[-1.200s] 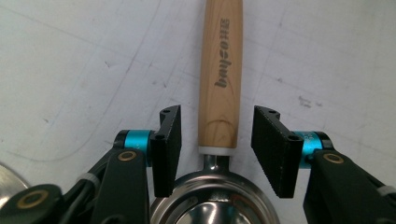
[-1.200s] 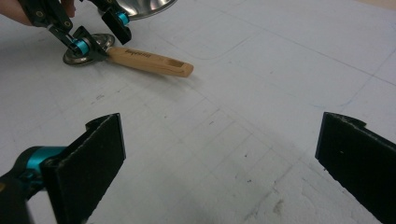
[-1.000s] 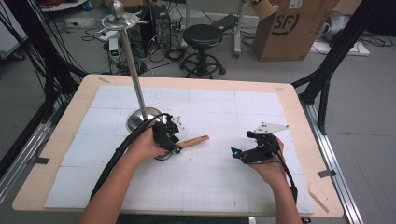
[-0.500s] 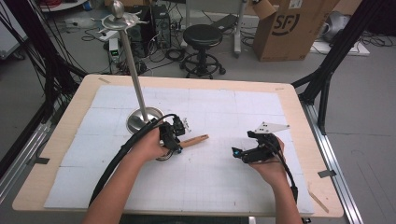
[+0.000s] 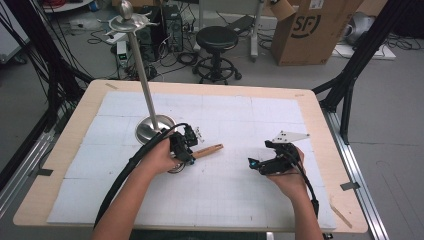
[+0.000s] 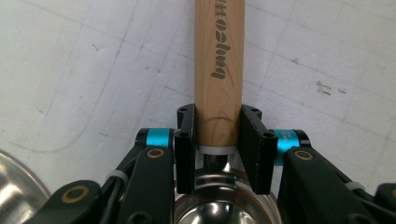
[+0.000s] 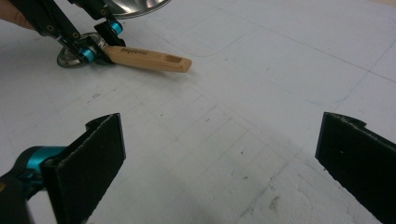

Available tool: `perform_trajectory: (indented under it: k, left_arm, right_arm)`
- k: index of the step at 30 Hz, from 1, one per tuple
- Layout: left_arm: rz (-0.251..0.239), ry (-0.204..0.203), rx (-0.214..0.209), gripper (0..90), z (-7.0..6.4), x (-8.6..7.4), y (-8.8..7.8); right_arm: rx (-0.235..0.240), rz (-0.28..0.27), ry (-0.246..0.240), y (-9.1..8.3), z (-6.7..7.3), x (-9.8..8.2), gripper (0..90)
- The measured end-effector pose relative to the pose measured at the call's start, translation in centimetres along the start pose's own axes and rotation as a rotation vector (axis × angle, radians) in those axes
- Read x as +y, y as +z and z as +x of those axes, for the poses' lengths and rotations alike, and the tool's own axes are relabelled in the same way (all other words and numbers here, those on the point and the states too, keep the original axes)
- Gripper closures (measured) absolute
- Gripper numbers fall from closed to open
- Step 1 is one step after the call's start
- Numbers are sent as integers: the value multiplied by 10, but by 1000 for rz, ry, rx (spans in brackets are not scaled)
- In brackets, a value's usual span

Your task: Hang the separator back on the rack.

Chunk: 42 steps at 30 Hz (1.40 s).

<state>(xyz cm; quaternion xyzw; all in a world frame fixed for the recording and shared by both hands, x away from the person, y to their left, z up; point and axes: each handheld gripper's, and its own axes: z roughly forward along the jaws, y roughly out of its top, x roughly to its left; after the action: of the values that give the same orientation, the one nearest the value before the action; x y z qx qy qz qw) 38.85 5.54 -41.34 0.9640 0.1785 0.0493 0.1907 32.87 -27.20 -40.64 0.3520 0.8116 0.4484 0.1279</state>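
The wooden handle [image 6: 218, 70] belongs to a small tool that lies flat on the white surface [image 5: 240, 200], a bit left of the middle. Its round shiny metal end [image 6: 219, 205] is at the left, and the wood points to the right. There are dark letters printed on the wood.

The left claw [image 6: 218, 135] is clenched on the handle, right where the wood meets the metal. Its jaws have just been closing, and the two black pads press on both sides of the wood. A hand [image 5: 160, 157] holds this claw, and a thick black cable trails back from it along the arm.

Just to the far left of the tool stands a tall metal pole on a round silver base [image 5: 152, 127].

The right claw [image 7: 219, 158] is well apart, on the right side of the surface. Its jaws are wide open with nothing between them. It rests low over the surface and points left at the tool.
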Motion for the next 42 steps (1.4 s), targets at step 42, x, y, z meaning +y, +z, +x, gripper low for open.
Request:
perform_trajectory:
  k: [42]
  left_arm:
    - [-549, 1, 24, 692, -31, -72, -87]
  right_arm:
    - [12, -49, -45, -14, 13, 13, 5]
